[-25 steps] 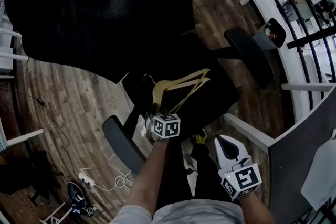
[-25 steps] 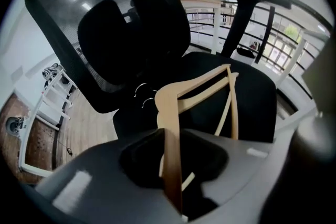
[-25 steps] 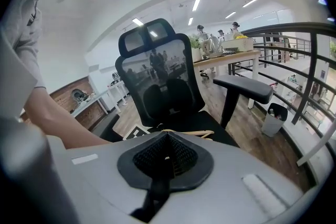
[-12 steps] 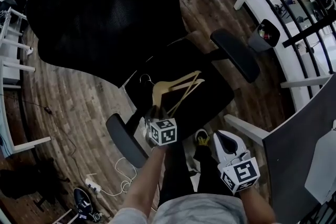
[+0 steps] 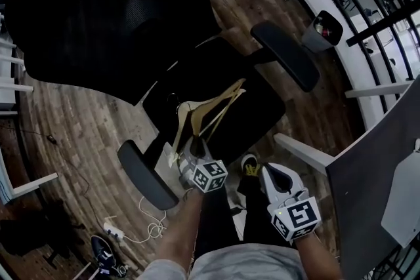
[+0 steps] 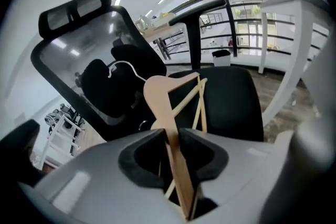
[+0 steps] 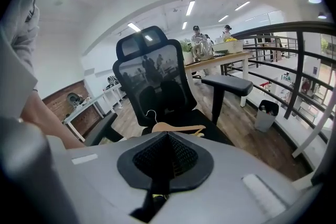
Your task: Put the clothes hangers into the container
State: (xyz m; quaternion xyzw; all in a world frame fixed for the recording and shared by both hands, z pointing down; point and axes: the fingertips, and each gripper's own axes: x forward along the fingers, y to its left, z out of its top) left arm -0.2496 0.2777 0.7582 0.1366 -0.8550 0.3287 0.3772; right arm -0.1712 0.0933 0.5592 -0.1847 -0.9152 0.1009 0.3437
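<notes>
left gripper [image 6: 173, 136]: clamped on one arm of the wooden hangers, pads pressed on both sides of the wood; points down toward the chair
hangers [image 5: 209, 107]: small bunch of light wood, exact count unclear; near end in the left gripper, the rest fans out up and right over the seat
hook [image 6: 124, 65]: thin metal, at the top of the bunch, on the side toward the backrest
hangers vs seat: over the black seat [image 5: 259, 116]; resting or lifted, cannot tell
right gripper [image 5: 272, 179]: jaws together, nothing between them; low in the head view, near the person's legs, apart from the hangers
right gripper view: hangers show just above the jaw tips, farther off on the seat
chair [image 5: 197, 62]: black office chair, mesh backrest [image 5: 98, 3] fills the upper left of the head view
armrests: one [image 5: 285, 56] right of the hangers, the other [image 5: 141, 174] just left of the left gripper
bin [image 5: 326, 28]: small grey one on the floor, beyond the right armrest, well apart from the hangers
floor [image 5: 85, 134]: dark wood planks
person: forearms behind both grippers, bottom of the head view
</notes>
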